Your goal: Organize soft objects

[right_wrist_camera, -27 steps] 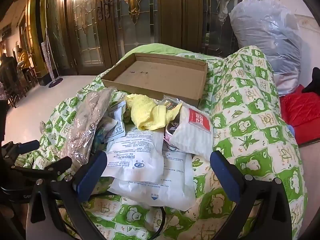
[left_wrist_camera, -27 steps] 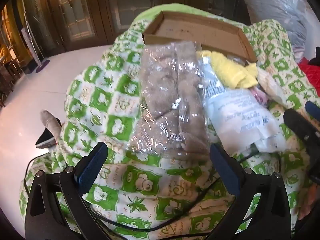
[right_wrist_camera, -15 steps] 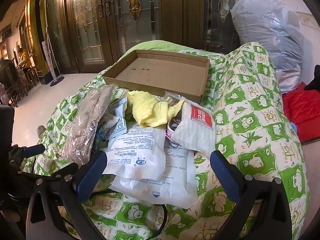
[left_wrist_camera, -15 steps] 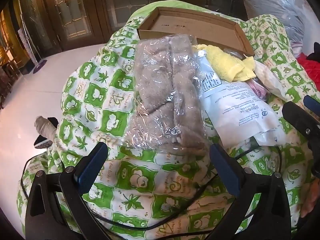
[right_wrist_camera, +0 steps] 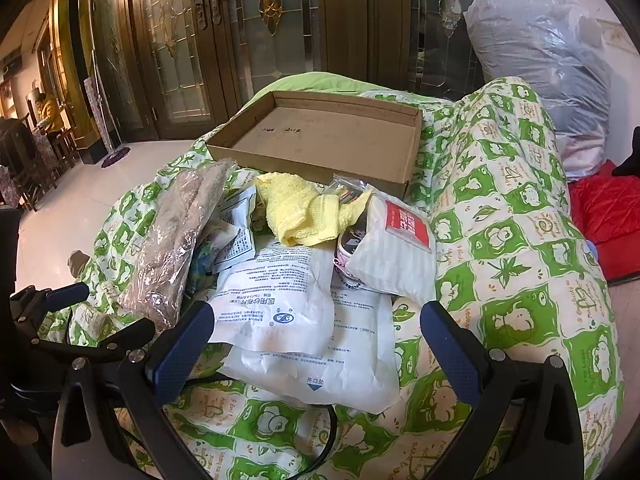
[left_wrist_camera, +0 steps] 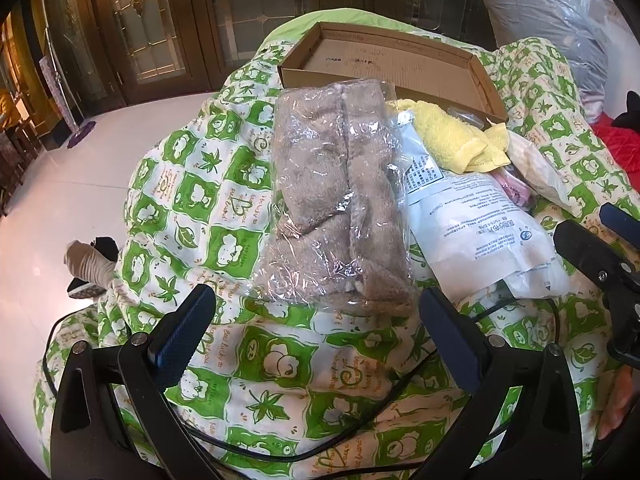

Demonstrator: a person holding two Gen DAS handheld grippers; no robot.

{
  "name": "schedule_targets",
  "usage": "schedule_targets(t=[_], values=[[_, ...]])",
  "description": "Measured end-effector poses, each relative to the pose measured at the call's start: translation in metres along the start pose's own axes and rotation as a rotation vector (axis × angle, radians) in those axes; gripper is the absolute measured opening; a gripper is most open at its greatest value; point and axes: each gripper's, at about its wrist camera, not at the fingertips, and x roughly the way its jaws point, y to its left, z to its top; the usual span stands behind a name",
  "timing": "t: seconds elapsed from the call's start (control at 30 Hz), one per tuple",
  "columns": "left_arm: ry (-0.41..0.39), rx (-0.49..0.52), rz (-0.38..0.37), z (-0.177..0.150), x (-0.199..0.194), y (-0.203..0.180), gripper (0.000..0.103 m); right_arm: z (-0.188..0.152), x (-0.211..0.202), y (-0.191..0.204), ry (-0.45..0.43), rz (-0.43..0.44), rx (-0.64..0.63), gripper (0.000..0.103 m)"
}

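Observation:
A brown towel in a clear plastic bag [left_wrist_camera: 336, 200] lies on the green-patterned quilt [left_wrist_camera: 192, 184], just ahead of my open, empty left gripper [left_wrist_camera: 316, 320]; it also shows in the right wrist view [right_wrist_camera: 176, 240]. Right of it lie white printed packets [left_wrist_camera: 480, 236] [right_wrist_camera: 296, 312], a yellow cloth [left_wrist_camera: 456, 140] [right_wrist_camera: 304, 212] and a white pack with a red label [right_wrist_camera: 396, 248]. An empty shallow cardboard box [left_wrist_camera: 400, 60] [right_wrist_camera: 332, 140] sits behind them. My right gripper [right_wrist_camera: 316, 332] is open and empty over the white packets.
A black cable [left_wrist_camera: 360, 428] runs across the quilt near my left gripper. A grey plastic sack [right_wrist_camera: 552, 64] and red fabric [right_wrist_camera: 604, 208] lie at the right. Wooden glass doors [right_wrist_camera: 240, 40] stand behind; white tiled floor [left_wrist_camera: 60, 184] lies to the left.
My left gripper has moved slightly forward toward the bagged brown towel. My right gripper has edged forward a little. Both stay open.

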Motion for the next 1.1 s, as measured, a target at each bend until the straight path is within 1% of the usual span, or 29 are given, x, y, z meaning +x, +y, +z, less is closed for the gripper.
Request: schedule_targets(t=[1.1], values=[[-0.012,-0.001,-0.004,0.0034,-0.0064,-0.0027,0.103,0.0,0.0004,-0.0009,0.007,0.002,0.003,0.103]])
